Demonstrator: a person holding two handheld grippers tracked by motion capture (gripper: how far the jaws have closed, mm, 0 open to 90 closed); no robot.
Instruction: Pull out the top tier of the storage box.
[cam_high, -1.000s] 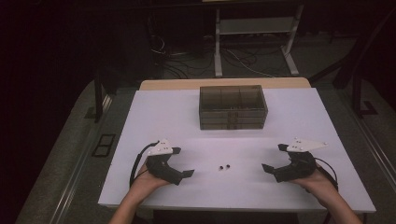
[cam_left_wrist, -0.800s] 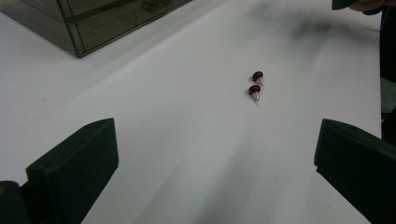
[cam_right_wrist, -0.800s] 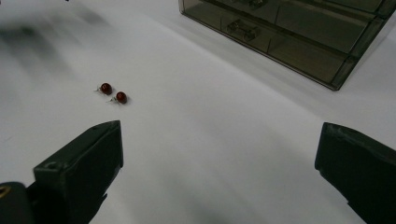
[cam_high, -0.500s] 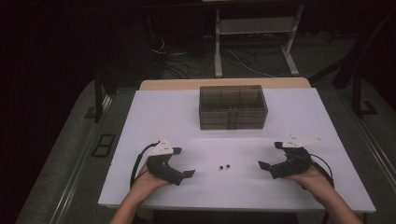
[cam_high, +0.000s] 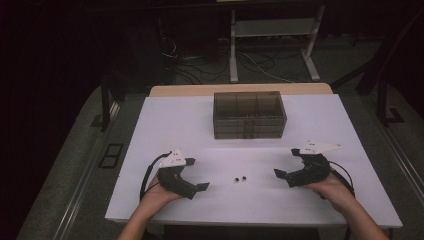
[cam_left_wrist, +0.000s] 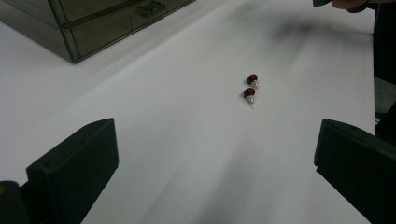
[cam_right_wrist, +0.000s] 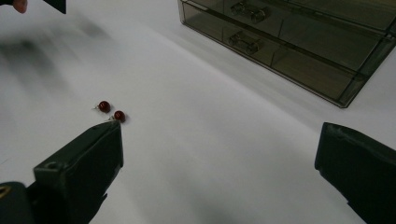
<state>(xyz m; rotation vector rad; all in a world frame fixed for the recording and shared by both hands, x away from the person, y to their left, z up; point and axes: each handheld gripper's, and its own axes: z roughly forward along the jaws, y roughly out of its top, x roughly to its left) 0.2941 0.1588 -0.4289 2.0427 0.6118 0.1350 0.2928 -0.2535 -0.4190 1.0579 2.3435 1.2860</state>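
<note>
Two small dark red stud earrings lie side by side on the white table, near its front and midway between my hands. My left gripper rests left of them, jaws wide open and empty. My right gripper sits to their right, also open with nothing in it. In the left gripper view the earrings lie ahead, between the spread jaws. In the right gripper view the earrings lie just beyond the left jaw of my gripper.
A smoked clear drawer box stands at the table's back centre, drawers shut, also seen as the box and the box. Bare white tabletop surrounds the earrings. Behind the table are a metal stand and floor cables.
My right gripper has slid a little to the left, closer to the earrings. The left gripper and the earrings have stayed put.
</note>
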